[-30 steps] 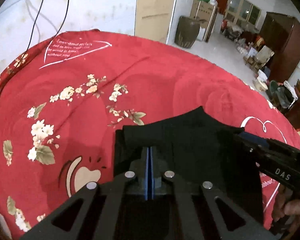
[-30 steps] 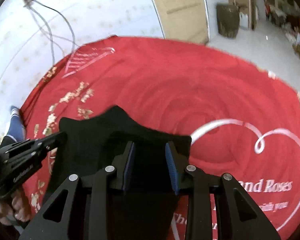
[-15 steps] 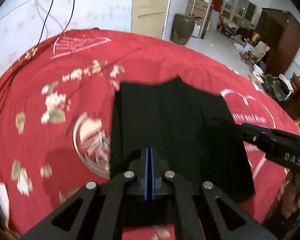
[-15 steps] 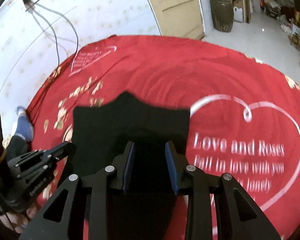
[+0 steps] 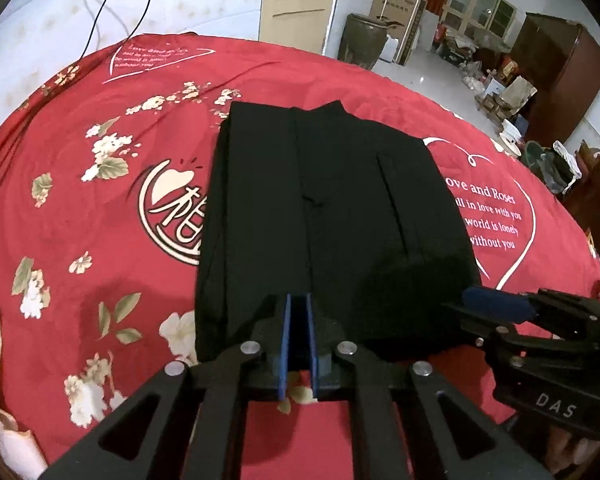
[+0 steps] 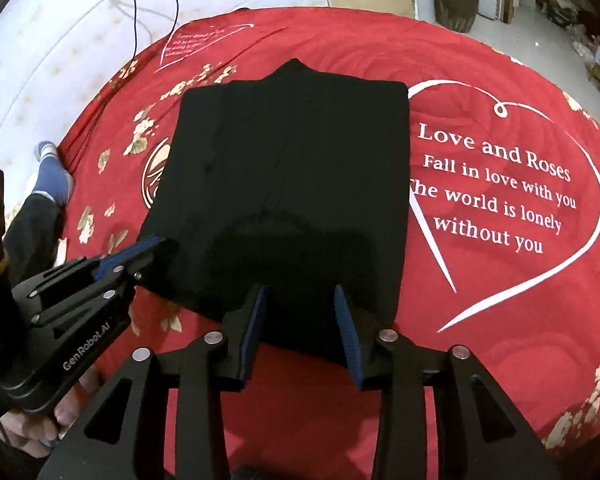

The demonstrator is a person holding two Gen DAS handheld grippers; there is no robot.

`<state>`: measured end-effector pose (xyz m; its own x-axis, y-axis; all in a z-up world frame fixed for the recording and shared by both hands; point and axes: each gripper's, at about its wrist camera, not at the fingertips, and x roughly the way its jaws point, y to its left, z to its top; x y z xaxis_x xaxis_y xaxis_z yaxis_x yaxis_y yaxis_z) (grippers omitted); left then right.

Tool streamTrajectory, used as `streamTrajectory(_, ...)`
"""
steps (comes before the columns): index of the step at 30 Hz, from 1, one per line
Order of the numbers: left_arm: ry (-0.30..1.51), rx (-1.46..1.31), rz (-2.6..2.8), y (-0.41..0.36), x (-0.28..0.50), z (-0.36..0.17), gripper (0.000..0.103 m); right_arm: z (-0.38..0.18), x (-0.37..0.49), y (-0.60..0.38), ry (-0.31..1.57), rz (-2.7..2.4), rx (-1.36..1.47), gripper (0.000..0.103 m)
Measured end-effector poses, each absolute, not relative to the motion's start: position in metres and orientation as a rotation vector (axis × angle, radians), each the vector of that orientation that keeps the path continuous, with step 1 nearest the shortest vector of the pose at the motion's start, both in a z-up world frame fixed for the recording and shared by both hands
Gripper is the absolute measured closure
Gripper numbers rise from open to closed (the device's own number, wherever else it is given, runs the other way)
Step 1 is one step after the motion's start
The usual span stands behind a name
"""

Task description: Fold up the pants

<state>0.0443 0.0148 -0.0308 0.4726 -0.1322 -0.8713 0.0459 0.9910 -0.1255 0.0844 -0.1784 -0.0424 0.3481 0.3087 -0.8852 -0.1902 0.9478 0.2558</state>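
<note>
Black pants [image 5: 332, 216], folded into a matte rectangular stack, lie on the red bedspread [image 5: 100, 264] just beside its white heart motif [image 6: 500, 184] (printed verse inside). Left gripper [image 5: 298, 336]: jaws slightly apart at the pants' near hem. Right gripper [image 6: 300, 328]: jaws wide apart, straddling that hem.

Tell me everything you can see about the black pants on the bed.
The black pants are folded into a flat, roughly rectangular stack lying on the red printed bedspread. The cloth looks matte and smooth, with lengthwise seams or creases and a small point sticking out at the far edge. The near edge bulges slightly. The left gripper stands at that near edge, jaws slightly parted; the right gripper is open over the near edge. Whether either touches the cloth is unclear.
</note>
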Motion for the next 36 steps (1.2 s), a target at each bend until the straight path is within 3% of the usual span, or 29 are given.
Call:
streamTrajectory(2, 1.066, -0.097, -0.112, 0.016, 0.037, -0.024, 0.085, -0.037, 0.077, -0.182, 1.166, 0.319, 0.128, 0.060)
streamTrajectory(5, 1.054, -0.085, -0.106, 0.013, 0.024, -0.014, 0.084, -0.028, 0.061, -0.188, 1.141, 0.319, 0.173, 0.052)
streamTrajectory(10, 1.002, -0.076, -0.093, 0.012, 0.005, 0.010, 0.084, -0.008, 0.041, -0.198, 1.085, 0.320, 0.195, 0.052)
streamTrajectory(16, 0.946, -0.083, -0.082, 0.017, -0.007, 0.027, 0.076, 0.009, 0.023, -0.205, 1.037, 0.335, 0.210, 0.052)
streamTrajectory(36, 0.986, -0.062, -0.076, 0.020, 0.008, 0.002, 0.067, -0.008, 0.040, -0.205, 1.079, 0.352, 0.266, 0.052)
